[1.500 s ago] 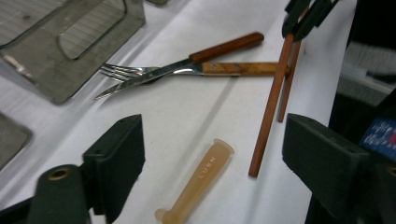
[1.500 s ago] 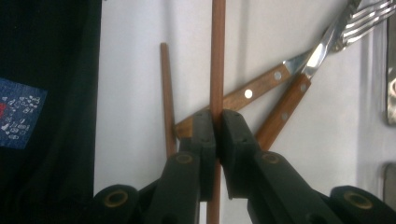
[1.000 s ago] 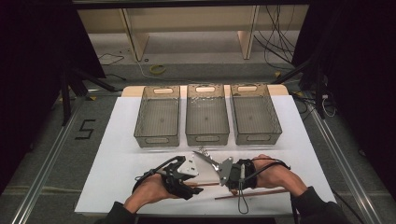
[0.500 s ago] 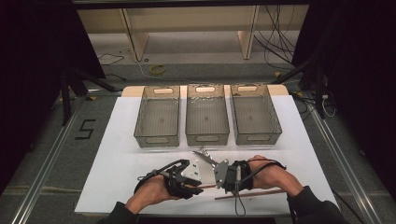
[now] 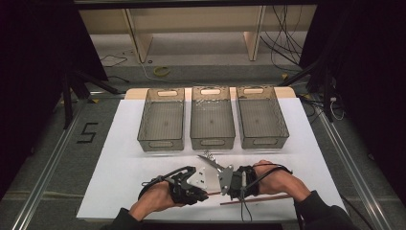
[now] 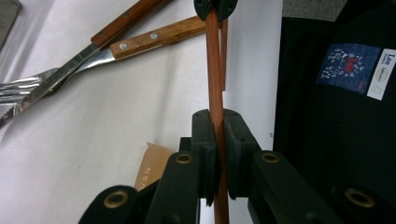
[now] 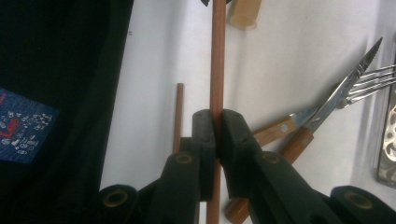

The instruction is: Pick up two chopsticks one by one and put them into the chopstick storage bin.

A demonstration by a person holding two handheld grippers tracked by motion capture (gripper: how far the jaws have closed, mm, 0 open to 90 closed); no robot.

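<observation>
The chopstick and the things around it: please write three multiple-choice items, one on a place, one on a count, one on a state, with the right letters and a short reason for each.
1. Where does the second chopstick lie?
A. in the middle bin
B. on the white table sheet, near the right gripper
C. on the floor

2. How many grey bins stand in the row at the far side?
A. two
B. three
C. four

3. How is the held chopstick kept?
A. it lies free on the sheet
B. one gripper alone holds it
C. both grippers are shut on it

Answers:
1. B: it rests flat on the sheet, by the right gripper.
2. B: a left bin, a middle bin and a right bin show in the high view.
3. C: the left gripper clamps one part, and the right gripper view shows those jaws shut on it too.
</observation>
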